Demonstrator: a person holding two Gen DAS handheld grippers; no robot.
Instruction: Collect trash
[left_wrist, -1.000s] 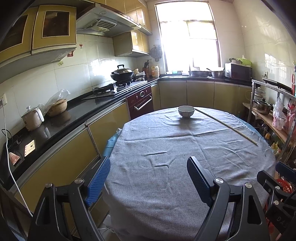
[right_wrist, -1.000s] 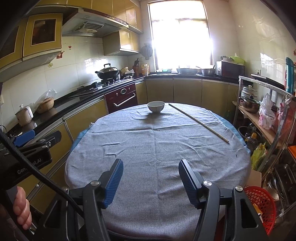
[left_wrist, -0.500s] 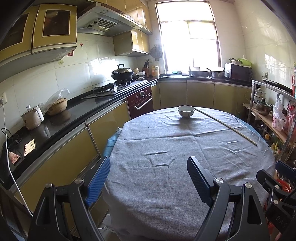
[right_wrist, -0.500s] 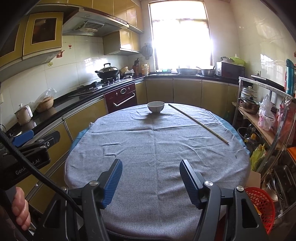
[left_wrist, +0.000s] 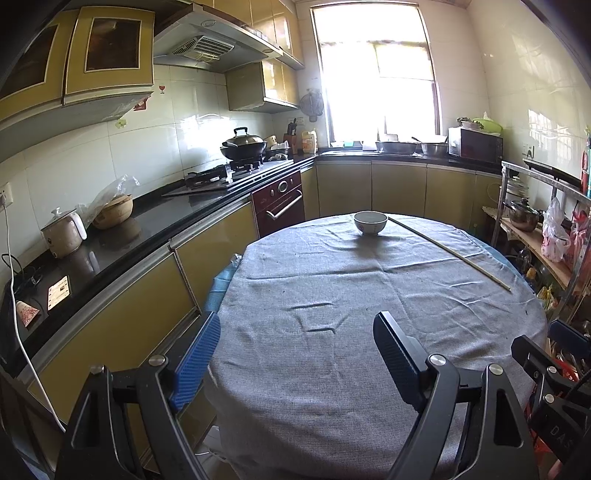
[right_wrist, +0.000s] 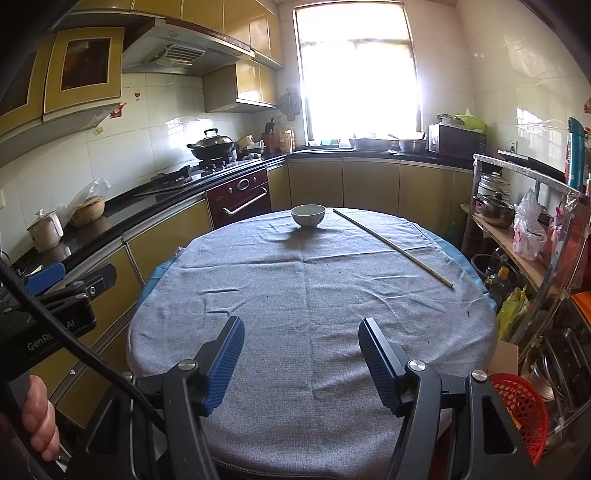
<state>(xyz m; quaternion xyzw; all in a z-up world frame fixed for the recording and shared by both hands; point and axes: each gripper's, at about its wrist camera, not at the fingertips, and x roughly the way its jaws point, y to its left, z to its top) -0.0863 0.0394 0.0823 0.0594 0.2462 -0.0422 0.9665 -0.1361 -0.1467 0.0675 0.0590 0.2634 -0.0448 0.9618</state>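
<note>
You are holding the left gripper (left_wrist: 295, 332) with its blue pads apart and nothing between them, hanging over the near edge of the round table (left_wrist: 369, 424); you are holding the right gripper (right_wrist: 301, 338) likewise, jaws parted and empty, over the same near edge; your left hand (right_wrist: 38, 417) is showing at the lower left of the right wrist view, gripping the other tool's handle. The grey cloth (right_wrist: 306, 295) is covering the table, with a blue layer peeking out at its left and right edges; small dark specks (right_wrist: 467, 314) are lying scattered on the cloth, one near its right edge, too small to identify. A white bowl (right_wrist: 308, 216) is sitting upright close to the far edge; a long thin stick (right_wrist: 391, 245) is lying just beside it, apart from it, running from the far edge toward the right edge. A red basket (right_wrist: 517, 410) is sitting off the table's near right corner, below the metal shelf rack (right_wrist: 524, 229).
</note>
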